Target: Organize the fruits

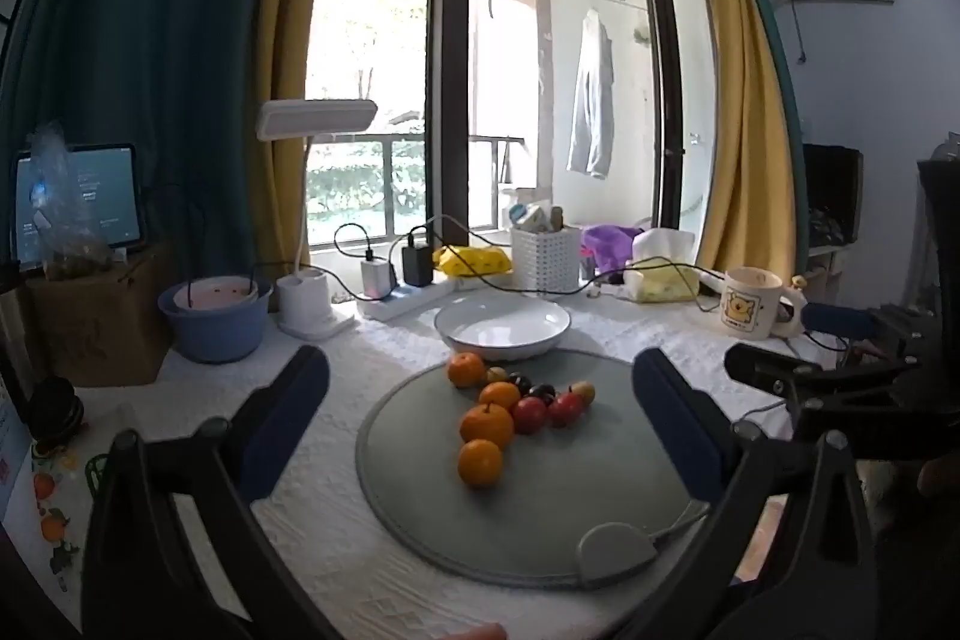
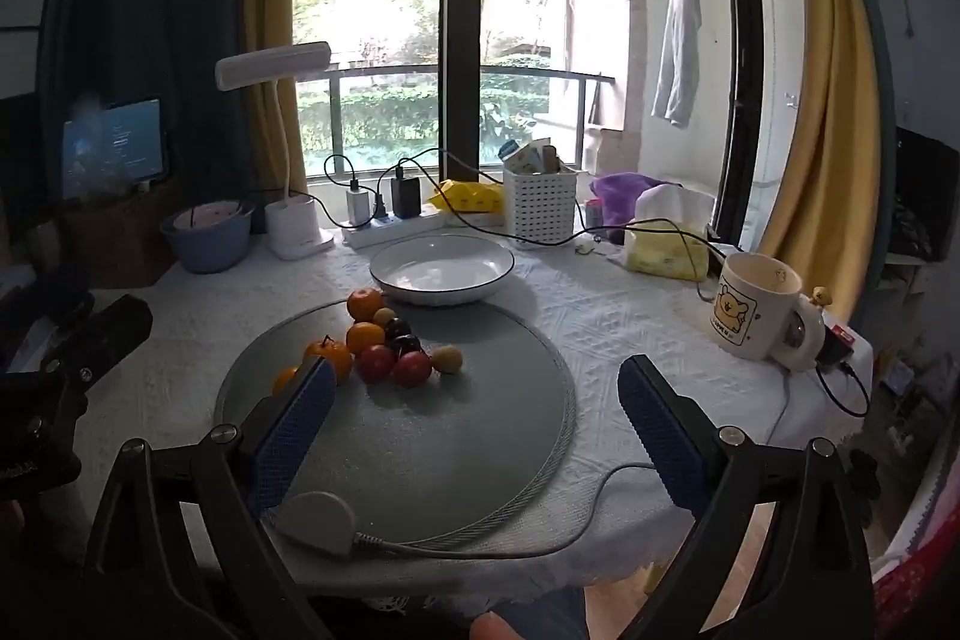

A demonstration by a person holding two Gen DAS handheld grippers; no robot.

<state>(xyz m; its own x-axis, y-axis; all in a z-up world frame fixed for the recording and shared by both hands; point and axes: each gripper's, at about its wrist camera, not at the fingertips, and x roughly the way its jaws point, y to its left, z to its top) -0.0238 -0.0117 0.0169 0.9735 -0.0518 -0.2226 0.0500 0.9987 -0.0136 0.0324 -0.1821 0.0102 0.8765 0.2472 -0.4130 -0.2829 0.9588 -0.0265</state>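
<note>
While both the left gripper and right gripper hover with fingers spread and empty, the oranges and small red fruits cluster mid-mat near the table's centre, looking light, round, roll-prone, best pinched across their widest middle.

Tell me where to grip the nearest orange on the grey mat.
Take the nearest orange across its middle, left claw coming from the near side. It sits apart at the row's front end, flanks clear; the next orange is just behind.
</note>
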